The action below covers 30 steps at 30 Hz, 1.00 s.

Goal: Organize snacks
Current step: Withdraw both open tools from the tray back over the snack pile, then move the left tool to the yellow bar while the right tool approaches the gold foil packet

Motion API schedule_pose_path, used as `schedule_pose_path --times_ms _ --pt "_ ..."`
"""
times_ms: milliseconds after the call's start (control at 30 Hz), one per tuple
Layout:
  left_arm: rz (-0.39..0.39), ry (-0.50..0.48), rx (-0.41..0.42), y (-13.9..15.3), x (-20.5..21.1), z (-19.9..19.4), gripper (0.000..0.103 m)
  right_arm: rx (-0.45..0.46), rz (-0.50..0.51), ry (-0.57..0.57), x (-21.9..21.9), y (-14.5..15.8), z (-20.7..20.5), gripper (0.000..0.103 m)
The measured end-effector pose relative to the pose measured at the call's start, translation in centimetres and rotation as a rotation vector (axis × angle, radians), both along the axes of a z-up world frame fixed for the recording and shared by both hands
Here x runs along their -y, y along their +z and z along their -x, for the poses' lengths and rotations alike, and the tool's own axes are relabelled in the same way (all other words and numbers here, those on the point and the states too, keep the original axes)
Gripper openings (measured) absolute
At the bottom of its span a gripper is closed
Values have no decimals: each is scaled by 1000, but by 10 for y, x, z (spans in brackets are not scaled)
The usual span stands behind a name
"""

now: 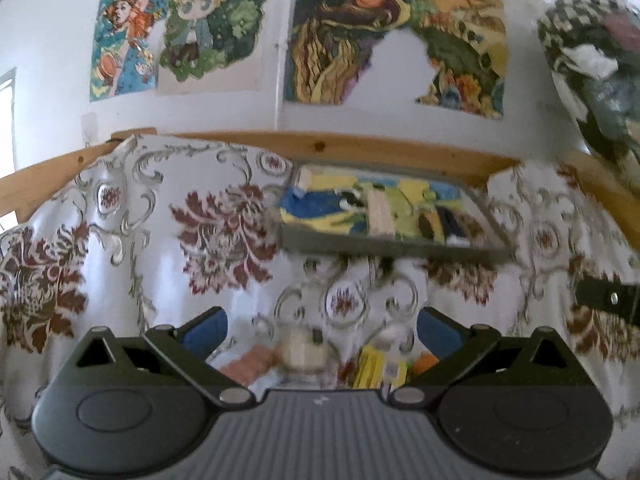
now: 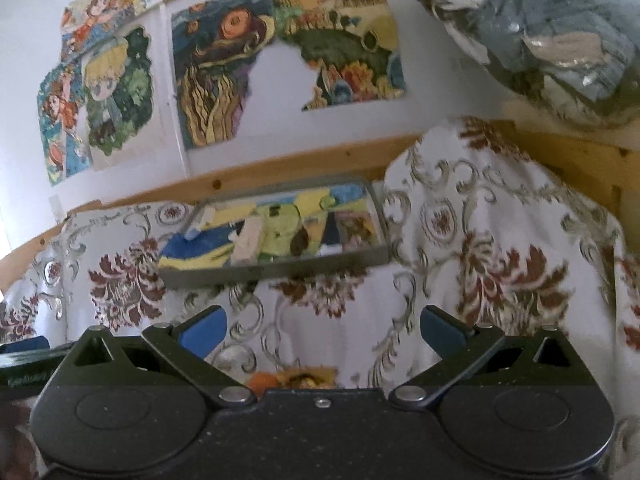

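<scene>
Your left gripper (image 1: 320, 330) has its jaws spread wide and empty above the floral cloth (image 1: 224, 240), and your right gripper (image 2: 322, 330) is spread and empty too. A grey tray (image 1: 384, 246) packed with colourful snack packets (image 1: 340, 208) sits on the cloth ahead of both, near the wooden rail (image 1: 360, 146). More loose snacks (image 1: 376, 368) lie blurred on the cloth just below your left jaws, and an orange packet (image 2: 296, 378) shows beneath your right.
</scene>
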<state>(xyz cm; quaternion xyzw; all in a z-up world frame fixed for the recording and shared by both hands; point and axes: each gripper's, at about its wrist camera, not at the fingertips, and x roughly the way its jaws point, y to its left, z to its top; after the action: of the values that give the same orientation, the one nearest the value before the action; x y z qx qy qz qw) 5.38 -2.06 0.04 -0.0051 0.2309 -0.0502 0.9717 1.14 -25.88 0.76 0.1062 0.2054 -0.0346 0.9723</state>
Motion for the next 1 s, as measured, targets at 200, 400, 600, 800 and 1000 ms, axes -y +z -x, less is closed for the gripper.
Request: schedule_pose_path --times_ms 200,400,600,800,1000 --pt "-41 9 -78 -14 -6 6 103 -114 101 8 -22 -14 1 102" --pt "-33 31 -188 -27 -11 4 103 -174 173 58 -42 -23 0 102" --pt "-17 16 -278 -39 -11 -1 103 -250 203 66 -48 -31 -10 102" --pt "8 40 -332 -46 -15 -5 103 -303 209 50 -49 -37 -16 102" --pt "-7 78 -348 -50 -17 -10 103 -322 196 62 -49 -39 -20 102"
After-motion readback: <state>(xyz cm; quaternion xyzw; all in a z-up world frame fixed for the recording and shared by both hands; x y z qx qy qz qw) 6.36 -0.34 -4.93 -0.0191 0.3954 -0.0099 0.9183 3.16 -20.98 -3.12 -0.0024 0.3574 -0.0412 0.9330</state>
